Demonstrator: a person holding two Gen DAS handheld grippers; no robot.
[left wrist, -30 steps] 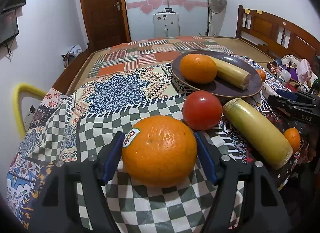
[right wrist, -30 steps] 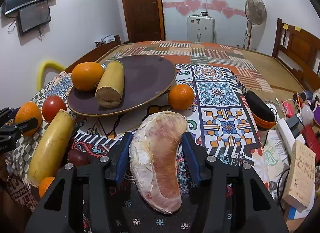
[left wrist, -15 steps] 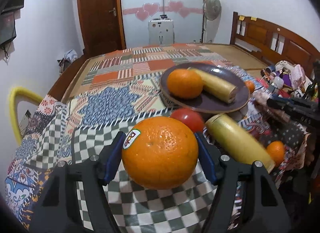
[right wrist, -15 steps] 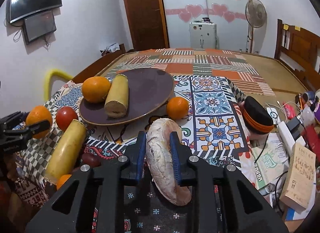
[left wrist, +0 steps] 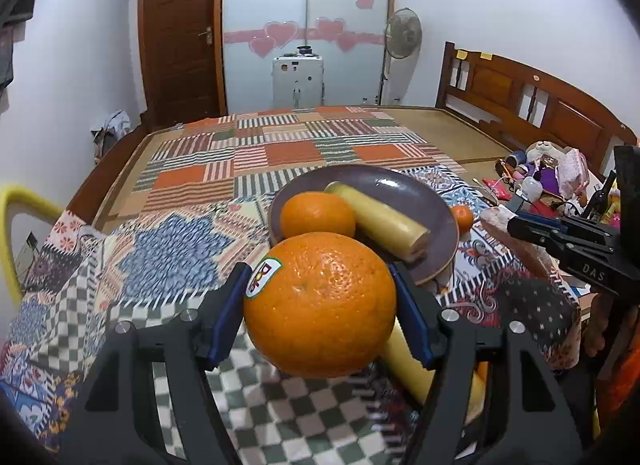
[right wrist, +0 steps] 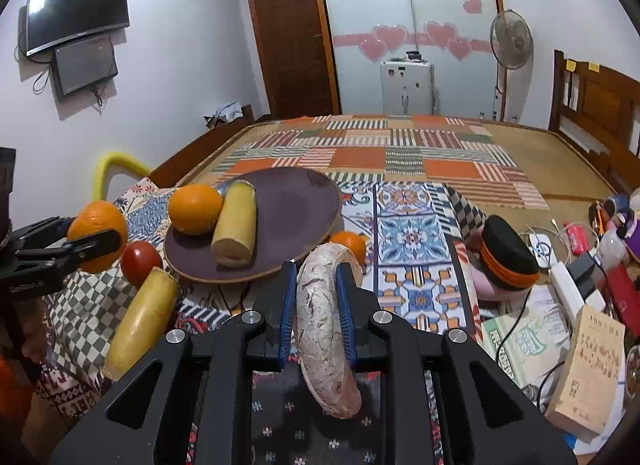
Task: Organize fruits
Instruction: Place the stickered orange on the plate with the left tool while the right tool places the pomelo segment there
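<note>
Fruits partly sorted: purple plate (right wrist: 304, 201) on the patterned bed cover already carrying one orange (right wrist: 195, 209) and one yellow cylinder piece (right wrist: 236, 235) lying against it. Rest of the plate bare.

Left tongs (left wrist: 320, 303) pinching a big stickered orange (left wrist: 320, 305) on both sides, lifted clear of the checked cloth (left wrist: 288, 421), just in front of the plate on its near-left side. Right tongs (right wrist: 317, 315) pressed tight on a pale pinkish curved fruit segment (right wrist: 324, 337), standing on edge between the blue pads, held above the dark floral cloth, near front edge of the plate.

Left off the plate: tomato (right wrist: 141, 262) just left of the plate rim, long yellow piece (right wrist: 140, 321) in front-left of plate, small orange (right wrist: 352, 243) touching or nearly touching the plate's right-front rim. Possibly another small orange piece low at the left edge, too cut off to tell.

Judged progress: roughly a third in. Two items placed, two in the air apparently bound for the plate, at least three waiting. Plenty of free room on the right half of the plate. Clutter right of the plate (hat (right wrist: 506, 257), books, cables) not part of the job.
</note>
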